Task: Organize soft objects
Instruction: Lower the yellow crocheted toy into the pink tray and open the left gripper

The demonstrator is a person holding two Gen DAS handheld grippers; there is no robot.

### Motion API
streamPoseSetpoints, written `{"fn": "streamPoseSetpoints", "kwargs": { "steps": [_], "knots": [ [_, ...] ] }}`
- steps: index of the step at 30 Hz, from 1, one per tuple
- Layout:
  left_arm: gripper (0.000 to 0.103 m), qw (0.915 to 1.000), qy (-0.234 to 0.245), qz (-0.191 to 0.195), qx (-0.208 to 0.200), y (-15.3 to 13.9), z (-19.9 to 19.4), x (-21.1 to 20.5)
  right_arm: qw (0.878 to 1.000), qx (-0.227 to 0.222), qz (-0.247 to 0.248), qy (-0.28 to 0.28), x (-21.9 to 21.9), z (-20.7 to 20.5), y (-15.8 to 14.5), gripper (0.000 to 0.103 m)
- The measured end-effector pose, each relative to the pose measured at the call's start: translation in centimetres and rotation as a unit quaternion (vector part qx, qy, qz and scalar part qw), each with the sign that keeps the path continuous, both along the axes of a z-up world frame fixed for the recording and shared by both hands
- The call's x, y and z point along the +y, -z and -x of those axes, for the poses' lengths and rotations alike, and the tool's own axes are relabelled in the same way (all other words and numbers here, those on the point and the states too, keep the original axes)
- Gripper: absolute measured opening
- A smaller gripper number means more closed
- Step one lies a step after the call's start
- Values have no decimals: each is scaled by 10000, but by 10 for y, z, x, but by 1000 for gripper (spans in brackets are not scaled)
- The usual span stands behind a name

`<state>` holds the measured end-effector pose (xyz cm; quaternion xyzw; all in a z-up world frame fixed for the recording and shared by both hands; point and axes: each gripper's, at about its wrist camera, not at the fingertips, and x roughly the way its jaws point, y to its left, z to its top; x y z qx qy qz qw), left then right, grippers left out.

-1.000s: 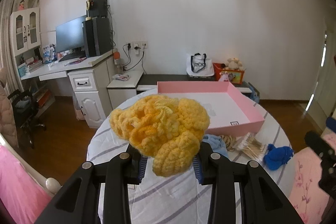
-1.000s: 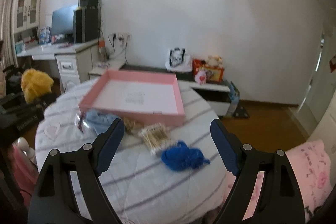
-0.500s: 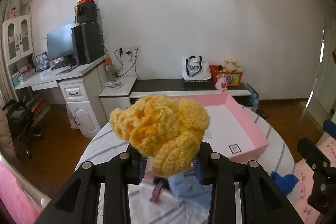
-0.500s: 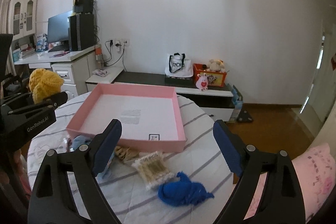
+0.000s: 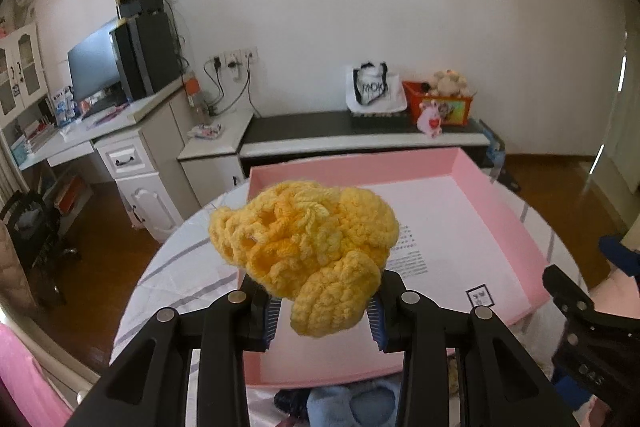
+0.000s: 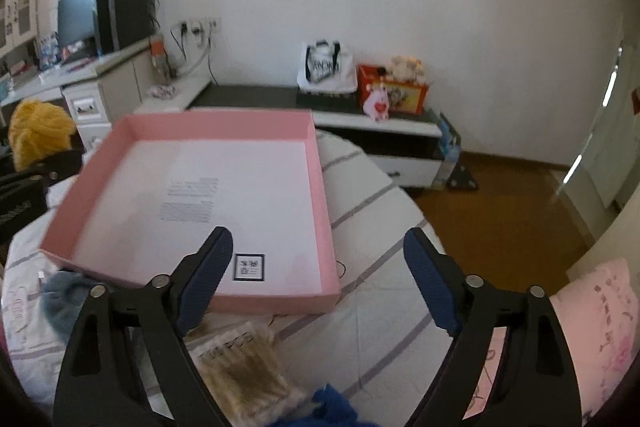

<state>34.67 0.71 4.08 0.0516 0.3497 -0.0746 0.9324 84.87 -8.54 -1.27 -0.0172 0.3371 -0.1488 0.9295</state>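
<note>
My left gripper (image 5: 322, 311) is shut on a yellow crocheted piece (image 5: 308, 251), held above the near left part of the pink tray (image 5: 532, 255). From the right wrist view the same yellow piece (image 6: 38, 131) shows at the far left beside the tray (image 6: 326, 195). My right gripper (image 6: 318, 267) hangs over the tray's near right corner, jaws closing, nothing between them. A blue knitted item (image 6: 332, 407) lies at the bottom edge under it. A pale blue soft item (image 5: 352, 403) lies in front of the tray, also visible as a pale blue soft item (image 6: 68, 295).
A pack of cotton swabs (image 6: 240, 371) lies on the striped tablecloth (image 6: 380, 327) before the tray. The round table's edge drops to a wooden floor (image 6: 500, 219). A pink floral cushion (image 6: 600, 327) is at right. Desk (image 5: 120, 143) and low cabinet (image 5: 360, 135) stand behind.
Both grippers have moved forward over the table toward the pink tray, which now looks larger and closer. The yellow piece stays clamped in the left gripper. The blue knitted item has slid to the bottom edge.
</note>
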Motion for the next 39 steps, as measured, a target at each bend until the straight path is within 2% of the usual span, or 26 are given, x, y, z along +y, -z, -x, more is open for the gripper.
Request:
{"fn": "streamPoseSetpoints", "kwargs": {
  "steps": [4,10,12,14,17,18,22,23,25,26,27,28,30,39],
  "knots": [
    [33,9998,52,-32,165,1,-41,-16,9990,416,-97,91,-9,-21,20,66],
    [33,9989,134,-10,451,11,-93,-24,9961,806,-264,225,-21,-37,38,49],
    [33,9986,138,-21,516,14,-106,-23,9948,941,-329,219,-23,-41,43,35],
    [33,9983,159,-12,558,16,-113,-22,9939,995,-447,142,-23,-43,47,26],
    [33,9978,178,5,636,21,-131,-23,9941,1007,-227,332,-22,-45,50,14],
    [33,9977,182,-3,657,22,-138,-24,9940,1011,-195,371,-23,-46,51,11],
    [36,9973,201,5,710,29,-143,-22,9940,977,-352,348,-27,-45,49,10],
    [38,9972,220,8,713,30,-149,-24,9940,974,-345,350,-26,-45,49,10],
    [55,9969,227,24,760,33,-149,-22,9941,982,-299,350,-27,-45,49,10],
    [68,9968,218,42,767,35,-145,-20,9941,981,-286,354,-26,-45,49,11],
    [77,9968,186,67,771,36,-150,-19,9941,980,-284,356,-26,-45,48,11],
    [80,9969,166,77,762,36,-143,-15,9941,979,-291,354,-27,-44,48,11],
    [96,9973,108,62,718,36,-144,-12,9941,979,-299,359,-25,-45,48,11],
    [102,9972,42,42,743,47,-131,-13,9938,994,-309,378,-25,-49,48,11]
  ]
}}
